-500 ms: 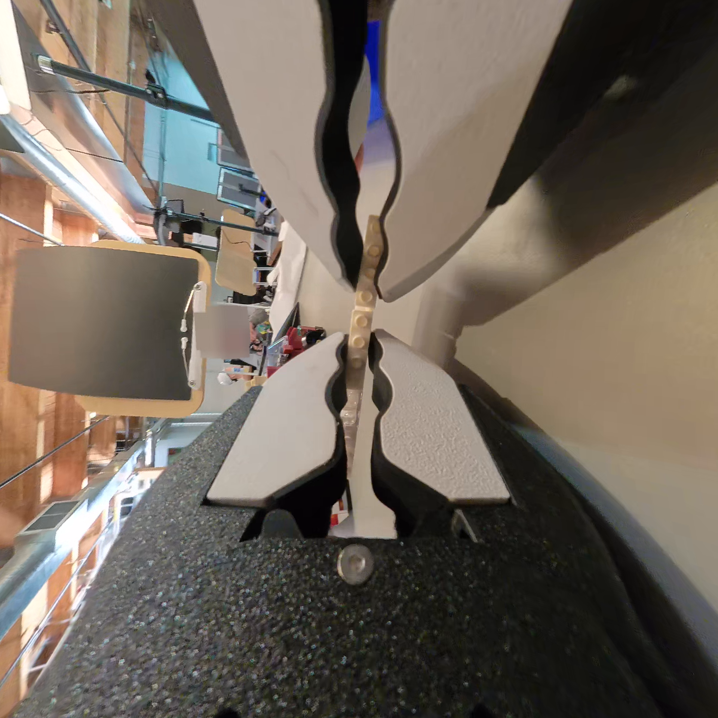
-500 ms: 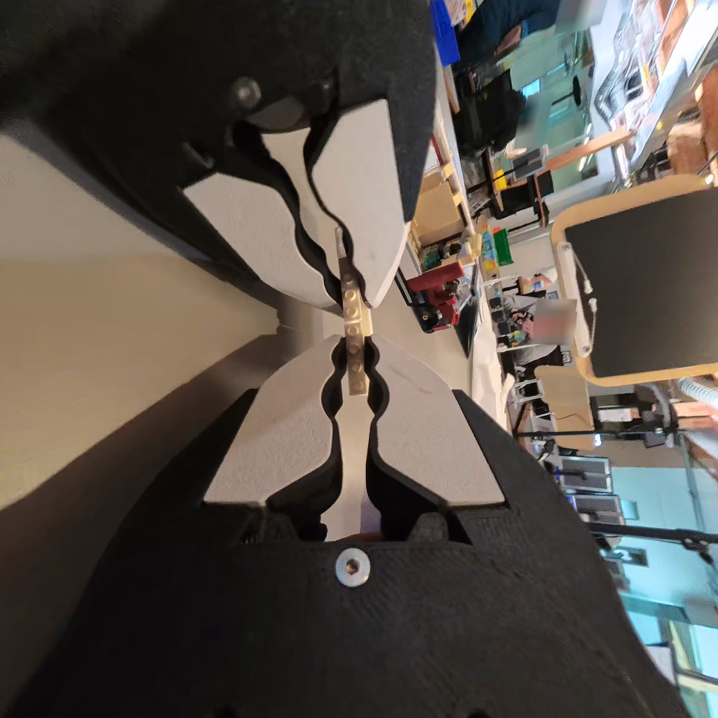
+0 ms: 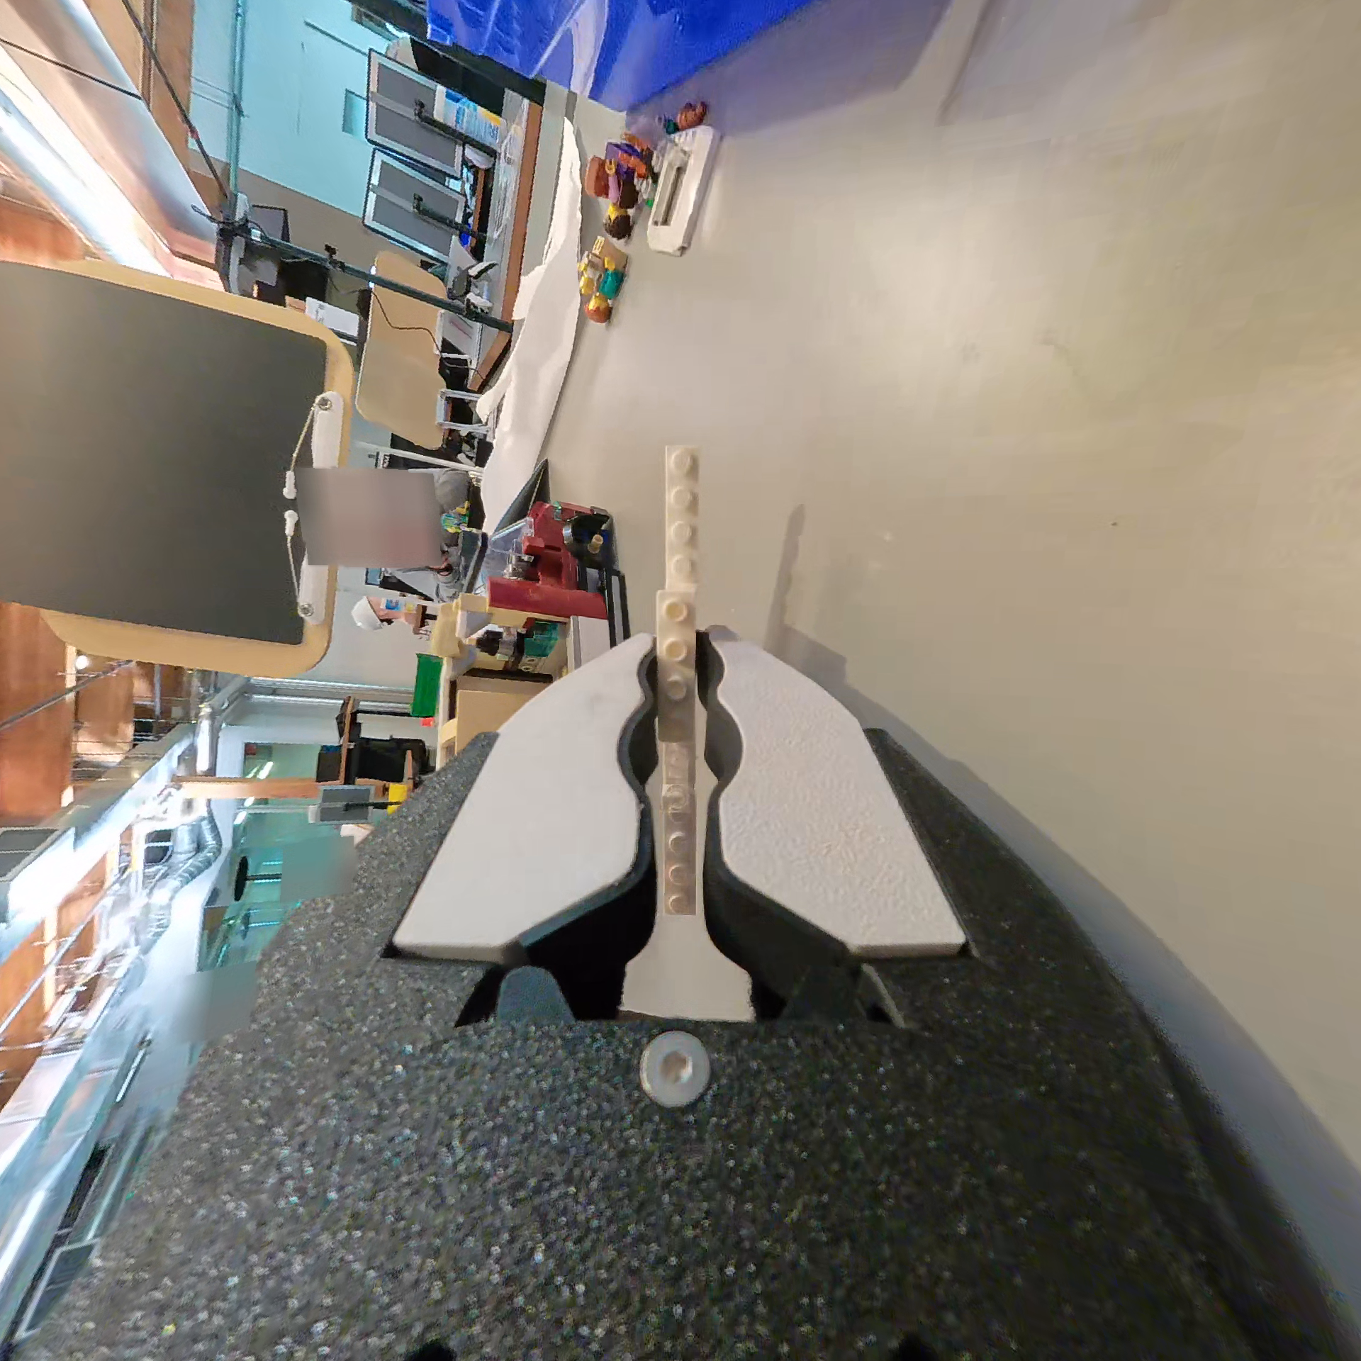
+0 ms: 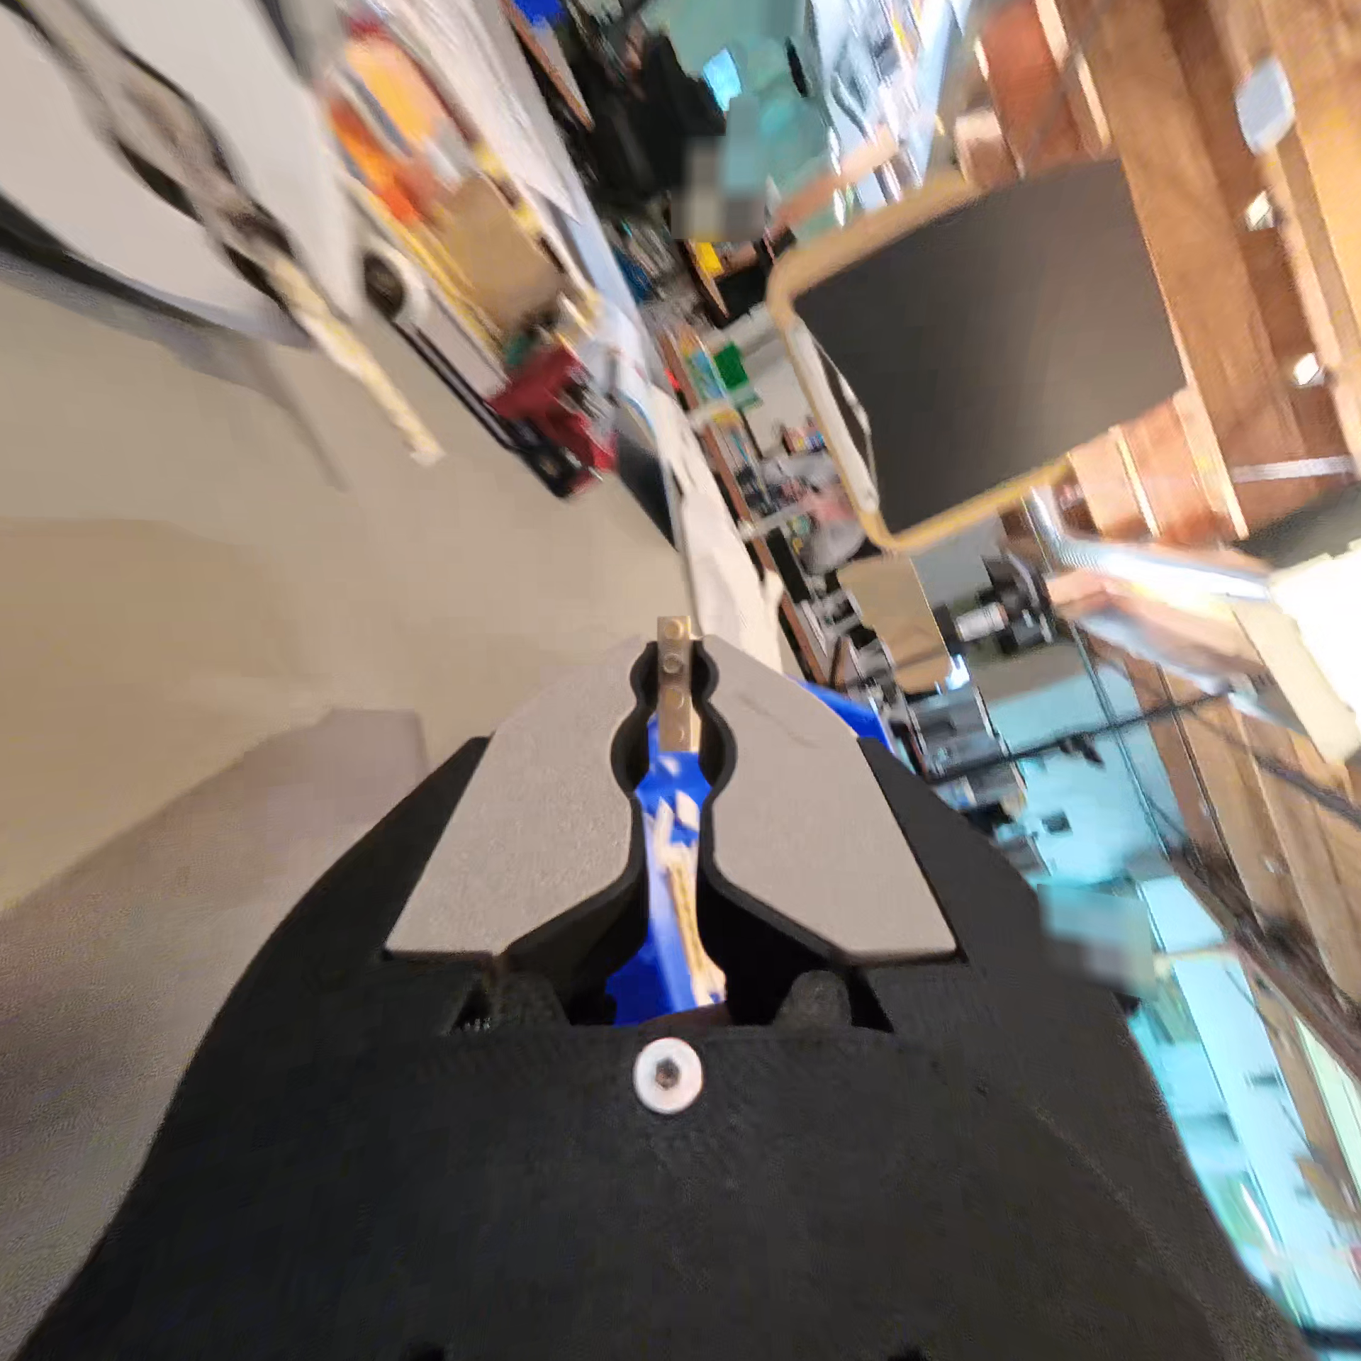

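The left claw [image 3: 679,648] is clamped on a long white studded plastic building strip [image 3: 679,736], both grey pads pressed against its narrow edges. A second white studded strip [image 3: 681,515] is joined to its far end, stepped slightly to one side, and reaches out over the pale grey bench [image 3: 1031,442], throwing a thin shadow beside it.

The right claw [image 4: 674,648] is closed on a short tan-grey studded plate [image 4: 676,692], whose tip pokes just past the fingertips. Behind the plate, between the fingers, a blue surface shows (too blurred to identify).

Farther along the bench in the left wrist view sit a dark red machine-like block [image 3: 549,560], then a cluster of small colourful toy figures [image 3: 611,221] beside a white rectangular tray [image 3: 681,191], and a blue sheet [image 3: 626,44] at the far end. A black panel with a light wood rim [image 3: 162,456] stands off the bench.

No writing can be read anywhere; the right wrist view is motion-blurred.
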Motion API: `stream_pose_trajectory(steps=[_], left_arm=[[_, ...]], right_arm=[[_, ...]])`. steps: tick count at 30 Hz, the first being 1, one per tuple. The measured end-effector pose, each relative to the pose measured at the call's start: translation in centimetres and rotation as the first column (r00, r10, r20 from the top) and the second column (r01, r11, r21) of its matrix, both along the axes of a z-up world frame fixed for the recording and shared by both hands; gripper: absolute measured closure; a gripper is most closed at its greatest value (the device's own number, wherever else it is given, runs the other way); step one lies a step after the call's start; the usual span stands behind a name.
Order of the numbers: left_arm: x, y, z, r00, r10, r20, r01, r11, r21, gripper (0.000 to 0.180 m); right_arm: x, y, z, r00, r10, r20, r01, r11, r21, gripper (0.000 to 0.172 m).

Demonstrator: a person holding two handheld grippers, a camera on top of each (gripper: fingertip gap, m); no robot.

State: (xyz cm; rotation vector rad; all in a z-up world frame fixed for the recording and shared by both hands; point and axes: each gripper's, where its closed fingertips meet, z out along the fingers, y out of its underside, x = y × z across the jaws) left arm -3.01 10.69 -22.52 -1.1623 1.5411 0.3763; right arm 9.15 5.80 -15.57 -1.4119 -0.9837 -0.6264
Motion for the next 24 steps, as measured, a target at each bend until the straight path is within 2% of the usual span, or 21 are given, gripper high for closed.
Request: stream_pose_trajectory(steps=[3,6,9,12,15,21,23,24], left_arm=[[0.2,-0.2,0.0,1.000,-0.015,0.020,0.015,0.999,-0.029,0.173],[0.6,-0.5,0.0,0.999,-0.030,0.029,0.031,0.999,-0.041,0.173],[0.9,-0.8,0.0,0.998,-0.047,0.034,0.048,0.998,-0.042,0.173],[1.6,-1.4,0.1,0.996,-0.078,0.035,0.079,0.996,-0.032,0.173],[2.6,-2.6,0.4,0.989,-0.141,0.039,0.142,0.990,-0.008,0.173],[3.5,-4.4,1.1,0.966,-0.249,0.074,0.248,0.968,0.028,0.173],[3.7,-4.7,1.2,0.959,-0.270,0.089,0.270,0.963,0.021,0.172],[3.7,-4.5,1.4,0.958,-0.268,0.100,0.266,0.963,0.029,0.171]], right_arm=[[5.1,0.7,0.9,0.984,-0.177,-0.034,0.176,0.984,-0.033,0.162],[7.0,1.0,0.3,0.972,-0.232,-0.028,0.229,0.969,-0.094,0.149],[4.9,0.8,0.1,0.986,-0.166,0.003,0.166,0.983,-0.080,0.148],[-0.2,0.1,-0.4,0.997,0.010,0.080,-0.005,0.998,-0.055,0.149],[-4.6,-0.3,-2.2,0.980,0.148,0.135,-0.133,0.984,-0.117,0.146],[-7.3,0.4,-5.8,0.946,0.215,0.241,-0.156,0.958,-0.242,0.143],[-7.4,0.7,-5.9,0.949,0.208,0.238,-0.154,0.962,-0.227,0.162],[-7.3,0.8,-6.0,0.952,0.207,0.226,-0.154,0.961,-0.231,0.163]])
